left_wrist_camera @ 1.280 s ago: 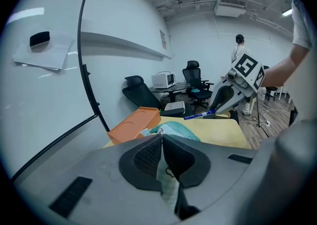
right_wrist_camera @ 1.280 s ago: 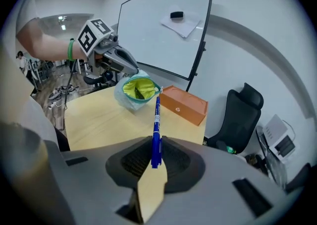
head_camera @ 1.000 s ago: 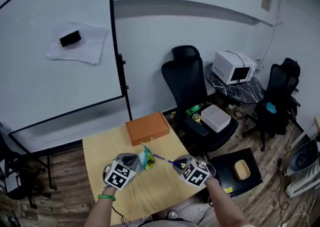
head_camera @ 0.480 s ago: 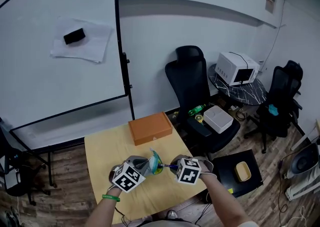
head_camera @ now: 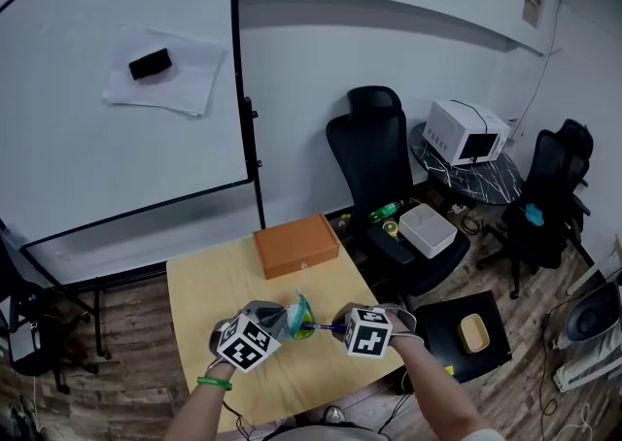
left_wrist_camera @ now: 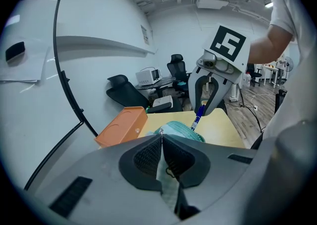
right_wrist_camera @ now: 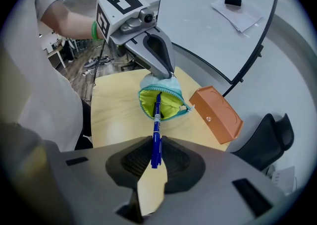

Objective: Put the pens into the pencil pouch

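A teal pencil pouch [right_wrist_camera: 161, 99] with a yellow-green lining hangs above the wooden table, its mouth open toward my right gripper. My left gripper [left_wrist_camera: 161, 140] is shut on the pouch's [left_wrist_camera: 179, 131] edge and holds it up. In my right gripper [right_wrist_camera: 155, 153], shut on it, is a blue pen [right_wrist_camera: 156, 127] whose tip reaches into the pouch's mouth. From the head view the two grippers [head_camera: 277, 324] [head_camera: 335, 326] face each other over the table's near half, the pouch [head_camera: 299, 316] and the pen [head_camera: 321, 327] between them.
An orange box [head_camera: 296, 245] lies at the far side of the wooden table [head_camera: 209, 284]. A whiteboard on a stand [head_camera: 117, 89] rises behind the table. A black office chair [head_camera: 374, 152] stands to the right, a black case [head_camera: 457, 330] on the floor beside it.
My right gripper has moved left toward the pouch, and the pen's tip now sits inside the mouth. The left gripper and pouch have shifted slightly right and lower.
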Tool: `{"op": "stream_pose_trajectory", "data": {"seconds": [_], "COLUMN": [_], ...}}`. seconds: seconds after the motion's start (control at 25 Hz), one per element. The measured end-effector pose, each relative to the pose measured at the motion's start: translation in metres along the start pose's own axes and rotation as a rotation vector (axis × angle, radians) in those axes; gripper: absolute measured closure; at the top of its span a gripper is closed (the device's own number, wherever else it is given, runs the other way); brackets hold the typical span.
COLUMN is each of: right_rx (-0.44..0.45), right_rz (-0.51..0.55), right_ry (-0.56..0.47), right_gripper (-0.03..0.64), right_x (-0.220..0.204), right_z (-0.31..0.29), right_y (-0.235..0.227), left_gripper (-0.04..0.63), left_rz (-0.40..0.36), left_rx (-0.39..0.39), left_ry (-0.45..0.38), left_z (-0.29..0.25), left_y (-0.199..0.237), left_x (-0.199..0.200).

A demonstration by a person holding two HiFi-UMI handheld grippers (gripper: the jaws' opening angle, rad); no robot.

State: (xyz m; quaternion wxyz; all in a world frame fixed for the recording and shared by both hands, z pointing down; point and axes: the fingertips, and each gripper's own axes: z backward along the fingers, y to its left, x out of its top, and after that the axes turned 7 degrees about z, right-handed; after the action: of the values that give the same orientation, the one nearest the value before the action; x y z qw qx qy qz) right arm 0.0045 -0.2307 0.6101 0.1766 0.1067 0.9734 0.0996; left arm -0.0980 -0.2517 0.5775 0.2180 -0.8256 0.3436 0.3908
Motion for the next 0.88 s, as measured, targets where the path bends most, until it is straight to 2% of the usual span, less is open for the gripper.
{"op": "stream_pose_trajectory", "data": {"seconds": [0.48, 0.88], "right_rx": [-0.015, 0.003], "right_rz": [-0.024, -0.09], "right_ry": [-0.036, -0.137], "right_gripper": [0.555, 0.552], "right_x": [0.017, 0.044], "right_z": [-0.005, -0.014], "right_y": [-0.002, 0.002], "left_gripper": [0.581, 0.581], "left_rz": [0.019, 0.08], "left_rx": [-0.058, -0.106], "left_ry": [-0.056, -0.125], "left_z": [0.0, 0.004], "left_y": [-0.023, -0.045], "left_x": [0.016, 0.031]}}
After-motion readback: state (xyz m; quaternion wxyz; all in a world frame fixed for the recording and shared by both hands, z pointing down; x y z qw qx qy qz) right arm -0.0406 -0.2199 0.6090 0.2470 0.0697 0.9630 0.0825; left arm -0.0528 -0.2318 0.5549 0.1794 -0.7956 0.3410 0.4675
